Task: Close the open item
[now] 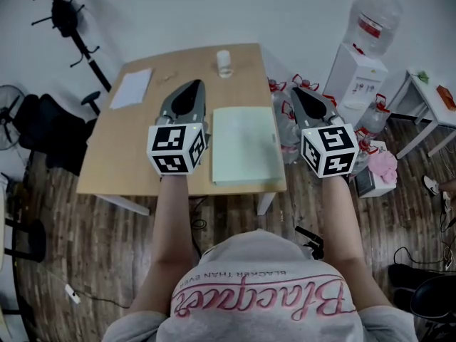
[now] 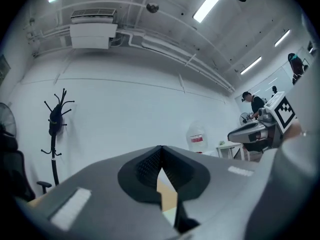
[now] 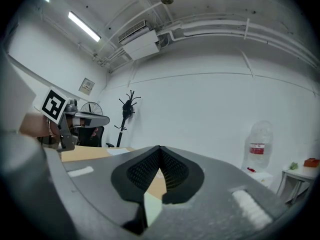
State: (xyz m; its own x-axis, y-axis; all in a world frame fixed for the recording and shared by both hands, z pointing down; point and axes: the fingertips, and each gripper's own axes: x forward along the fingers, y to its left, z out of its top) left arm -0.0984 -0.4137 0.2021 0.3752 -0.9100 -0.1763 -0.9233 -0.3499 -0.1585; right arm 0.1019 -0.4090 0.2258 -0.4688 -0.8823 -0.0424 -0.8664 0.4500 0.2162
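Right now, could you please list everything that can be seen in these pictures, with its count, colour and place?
table: 1, light brown wood, centre
folder: 1, pale green, flat on the table's right part
paper sheet: 1, white, table's far left corner
cup: 1, white, table's far edge
coat stand: 1, black, by the wall, left
chair: 1, black, left of the table
water dispenser: 1, white, right of the table
water jugs: several, clear, floor beside the table
side table: 1, white, far right
left hand-held gripper: 1, grey, over the table, shut, empty
right hand-held gripper: 1, grey, past the table's right edge, shut, empty
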